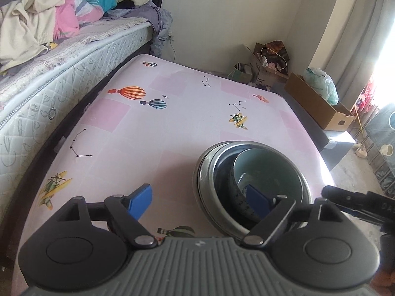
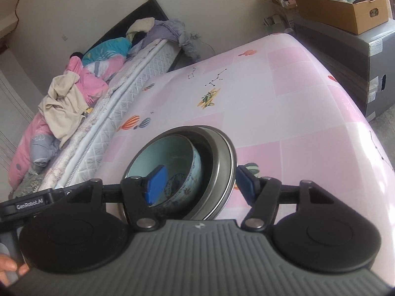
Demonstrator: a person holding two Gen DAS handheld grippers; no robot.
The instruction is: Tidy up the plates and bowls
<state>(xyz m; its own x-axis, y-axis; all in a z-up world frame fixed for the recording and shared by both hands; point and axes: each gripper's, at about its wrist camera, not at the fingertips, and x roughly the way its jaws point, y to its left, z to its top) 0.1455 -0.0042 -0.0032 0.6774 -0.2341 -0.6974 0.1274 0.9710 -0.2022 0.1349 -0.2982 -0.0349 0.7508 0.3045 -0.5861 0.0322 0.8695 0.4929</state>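
2 close, downward wrist views, shared bowls (image 1: pixel 256 172)

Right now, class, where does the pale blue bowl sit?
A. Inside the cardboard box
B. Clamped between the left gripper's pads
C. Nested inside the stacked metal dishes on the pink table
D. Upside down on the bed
C: the pale blue bowl rests upright inside the stacked metal dishes on the pink table, and both grippers stand open around the stack without pressing on it.
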